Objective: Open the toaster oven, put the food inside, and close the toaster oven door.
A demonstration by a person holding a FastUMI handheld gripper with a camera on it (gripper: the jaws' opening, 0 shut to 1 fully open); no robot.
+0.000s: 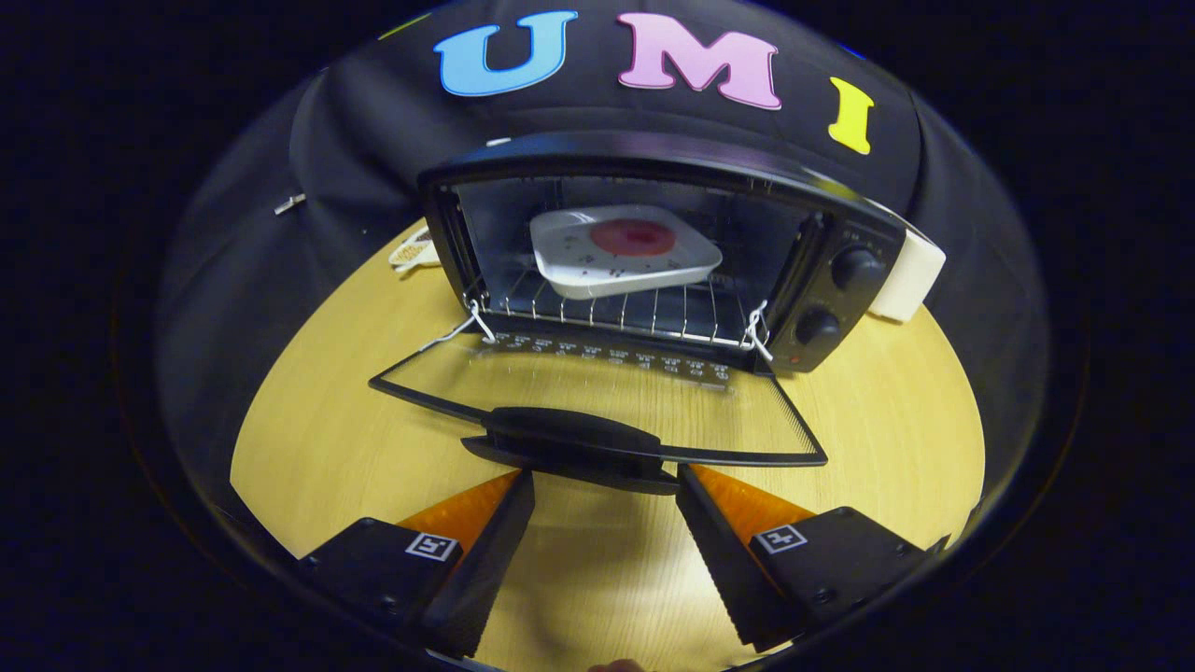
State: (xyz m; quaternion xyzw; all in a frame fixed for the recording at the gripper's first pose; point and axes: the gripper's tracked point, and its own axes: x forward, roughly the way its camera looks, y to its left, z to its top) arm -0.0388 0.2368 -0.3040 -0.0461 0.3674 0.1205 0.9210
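A black toaster oven (822, 233) stands on the wooden table with its glass door (597, 392) folded down flat toward me. Inside, on the wire rack (616, 313), rests a white square plate (621, 250) carrying a round red piece of food (633, 237). The door's black handle (574, 439) lies just ahead of my fingertips. My gripper (605, 481) is open, its fingers spread to either side of the handle's near edge, with nothing between them.
The oven's two black knobs (838, 294) sit on its right panel. A white block (910, 275) stands behind the oven's right side, and a small pale object (415, 250) lies by its left rear. The round wooden table (896, 420) ends close on both sides.
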